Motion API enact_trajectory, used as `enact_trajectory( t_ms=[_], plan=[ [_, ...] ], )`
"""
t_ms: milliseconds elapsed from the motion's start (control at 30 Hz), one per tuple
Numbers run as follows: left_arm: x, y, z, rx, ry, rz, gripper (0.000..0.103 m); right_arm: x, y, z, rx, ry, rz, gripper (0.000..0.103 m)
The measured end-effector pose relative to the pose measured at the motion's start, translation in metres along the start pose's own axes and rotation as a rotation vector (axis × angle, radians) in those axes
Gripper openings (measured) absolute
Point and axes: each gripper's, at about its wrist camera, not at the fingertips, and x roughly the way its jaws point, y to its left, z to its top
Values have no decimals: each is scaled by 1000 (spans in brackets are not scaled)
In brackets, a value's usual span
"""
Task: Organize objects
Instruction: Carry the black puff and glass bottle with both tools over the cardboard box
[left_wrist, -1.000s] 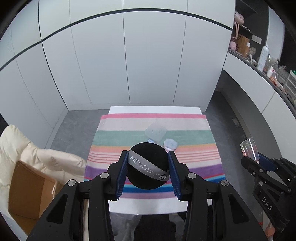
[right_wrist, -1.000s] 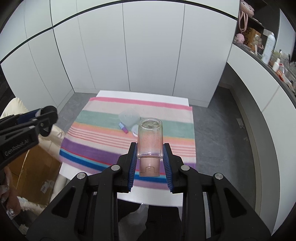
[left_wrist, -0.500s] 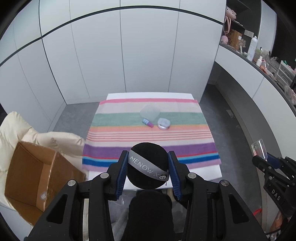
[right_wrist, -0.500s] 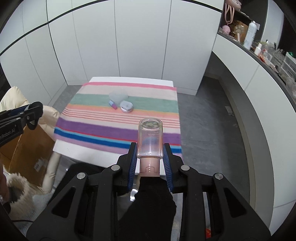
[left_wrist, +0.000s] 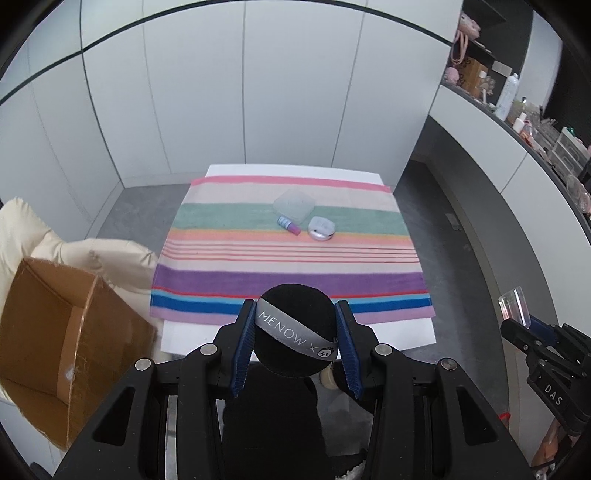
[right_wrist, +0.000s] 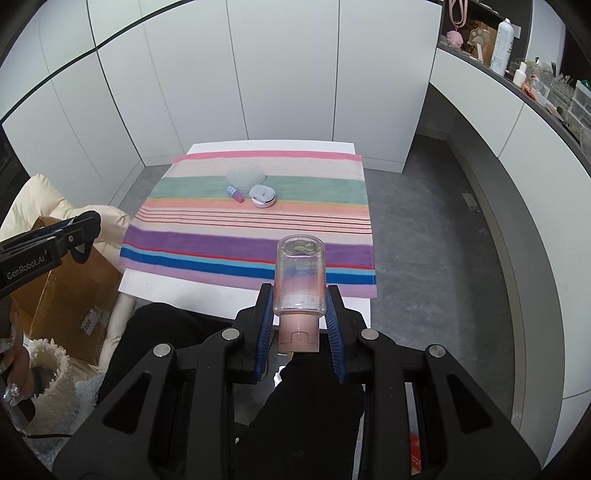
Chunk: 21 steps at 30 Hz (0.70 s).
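Holding a black ball (left_wrist: 293, 328) with a grey band, the left gripper (left_wrist: 294, 341) squeezes it tight between its two blue pads. The right gripper (right_wrist: 300, 315) is clenched on a clear bottle (right_wrist: 300, 275) with a pink cap. The bottle's long side runs straight out along the fingers, with the cap end back toward the gripper and the flat bottom pointing away.

Both grippers hang in front of the near edge of the table (right_wrist: 207, 291), tipped down toward it, so the things they hold sit close to the person and not on the table. The person's dark legs show below.

To the left, beside the table, an open brown box (left_wrist: 48, 347) leans on a cream cushion (left_wrist: 92, 258). It looks empty, but I cannot see all of the inside. The left gripper is the nearer one to that box.

Farther out, a striped cloth (left_wrist: 288, 258) covers the table. Three small things lie near together on the far part of it: a little pink and blue tube (left_wrist: 289, 225), a round white case (left_wrist: 321, 229) just beside it, and a clear square tub (left_wrist: 294, 204) right behind them. The tub seems to hold nothing.
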Motion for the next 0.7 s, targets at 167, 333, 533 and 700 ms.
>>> enact_trajectory(
  t_ms=[167, 333, 533, 700],
  plan=[
    [-2, 17, -6, -33, 2, 20, 43, 3, 14, -1, -32, 7, 10, 29],
    [-19, 44, -12, -79, -25, 63, 43, 4, 46, 2, -91, -4, 56, 29],
    [-45, 101, -29, -182, -52, 152, 43, 8, 111, 4, -208, -11, 149, 29],
    [-73, 162, -56, -301, -64, 229, 43, 13, 189, 0, -345, -6, 259, 28]
  ],
)
